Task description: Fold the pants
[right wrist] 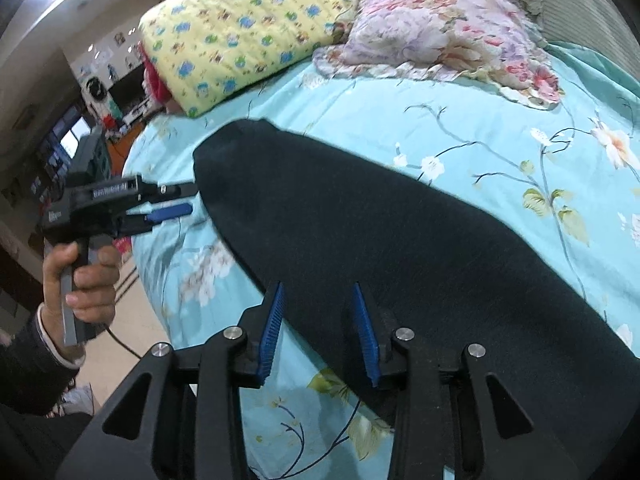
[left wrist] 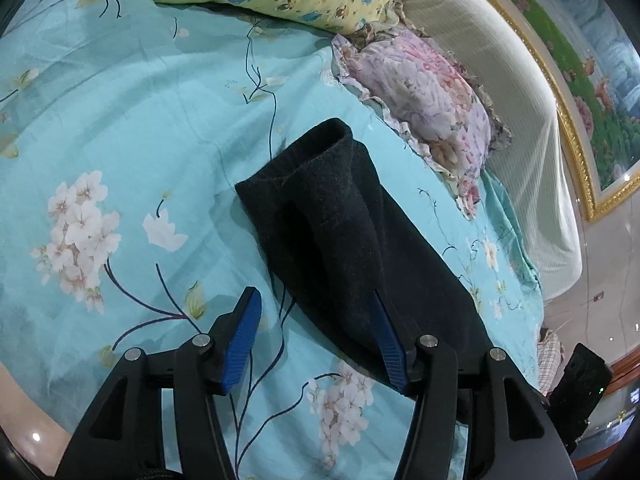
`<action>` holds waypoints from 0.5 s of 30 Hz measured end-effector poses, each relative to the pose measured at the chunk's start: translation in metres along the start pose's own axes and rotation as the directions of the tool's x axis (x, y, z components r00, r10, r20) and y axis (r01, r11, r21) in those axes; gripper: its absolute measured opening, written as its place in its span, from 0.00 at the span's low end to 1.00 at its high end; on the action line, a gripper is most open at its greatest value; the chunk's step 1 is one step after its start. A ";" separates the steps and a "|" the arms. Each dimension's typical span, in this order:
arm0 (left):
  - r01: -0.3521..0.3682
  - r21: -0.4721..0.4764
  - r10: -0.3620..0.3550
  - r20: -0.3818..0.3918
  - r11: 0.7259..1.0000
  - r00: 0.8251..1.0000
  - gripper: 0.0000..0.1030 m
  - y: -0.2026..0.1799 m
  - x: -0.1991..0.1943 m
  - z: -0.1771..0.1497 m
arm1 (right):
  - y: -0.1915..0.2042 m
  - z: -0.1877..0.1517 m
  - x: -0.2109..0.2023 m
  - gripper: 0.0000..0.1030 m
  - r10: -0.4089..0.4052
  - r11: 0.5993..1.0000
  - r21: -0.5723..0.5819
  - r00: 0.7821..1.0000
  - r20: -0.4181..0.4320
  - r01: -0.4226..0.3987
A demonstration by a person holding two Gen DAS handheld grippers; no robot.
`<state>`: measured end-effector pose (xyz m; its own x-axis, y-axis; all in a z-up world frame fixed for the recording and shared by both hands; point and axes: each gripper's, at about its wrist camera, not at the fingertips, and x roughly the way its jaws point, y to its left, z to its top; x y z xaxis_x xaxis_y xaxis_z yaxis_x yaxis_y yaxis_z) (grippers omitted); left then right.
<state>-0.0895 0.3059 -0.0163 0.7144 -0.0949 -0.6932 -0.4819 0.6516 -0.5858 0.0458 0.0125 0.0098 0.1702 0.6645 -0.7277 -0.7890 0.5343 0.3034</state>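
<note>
1. Lying on the turquoise floral bedsheet (left wrist: 132,120), the dark pants (right wrist: 380,232) are seen as 1 long narrow strip, so the legs are judged to be already laid one over the other.
2. At the far end in the left wrist view, the cuffs (left wrist: 320,148) are noted as uneven, one hem puckered and raised; no crosswise fold is visible, and that is judged to remain.
3. Left gripper (left wrist: 316,336): jaws wide apart, nothing clamped; its right finger (left wrist: 386,336) lies at or over the pants' edge, its other finger over bare sheet.
4. Right gripper (right wrist: 318,332): jaws moderately apart, nothing held, set across the near edge of the pants; contact cannot be told.
5. A yellow cartoon-print quilt (right wrist: 240,28) and a pink floral pillow (right wrist: 440,28) are recorded well beyond the pants.
</note>
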 end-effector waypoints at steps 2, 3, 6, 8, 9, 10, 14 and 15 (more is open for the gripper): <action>-0.001 -0.005 0.001 -0.011 1.000 1.000 0.56 -0.001 0.003 0.002 | -0.005 0.004 -0.003 0.36 0.001 1.000 0.023 1.000 0.015 -0.002; -0.001 -0.005 0.001 -0.013 1.000 1.000 0.57 -0.001 0.004 0.003 | -0.009 0.007 -0.004 0.36 -0.003 0.999 0.038 1.000 0.023 0.002; -0.001 0.004 0.001 -0.026 1.000 1.000 0.57 -0.005 0.008 0.008 | -0.023 0.016 -0.007 0.36 -0.016 0.996 0.084 0.999 0.042 0.012; -0.005 0.009 0.006 -0.029 1.000 1.000 0.57 -0.006 0.010 0.011 | -0.036 0.025 -0.008 0.36 -0.017 0.991 0.132 0.998 0.064 0.008; -0.012 0.011 0.013 -0.031 1.000 0.999 0.57 -0.007 0.012 0.013 | -0.041 0.028 -0.009 0.36 -0.014 0.989 0.149 0.997 0.070 0.003; -0.023 0.012 0.023 -0.033 1.000 0.999 0.57 -0.006 0.013 0.015 | -0.048 0.033 -0.009 0.36 -0.011 0.985 0.170 0.997 0.078 -0.003; -0.038 0.002 0.038 -0.047 0.999 0.998 0.57 -0.001 0.020 0.021 | -0.069 0.054 -0.003 0.36 -0.018 0.976 0.216 0.995 0.093 -0.002; -0.046 -0.002 0.046 -0.049 0.999 0.998 0.57 0.001 0.022 0.022 | -0.074 0.059 0.000 0.36 -0.029 0.975 0.220 0.996 0.088 0.009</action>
<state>-0.0630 0.3214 -0.0225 0.6658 -0.1022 -0.7391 -0.5150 0.6538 -0.5544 0.1395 0.0035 0.0241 0.2441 0.6922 -0.6792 -0.6379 0.6421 0.4252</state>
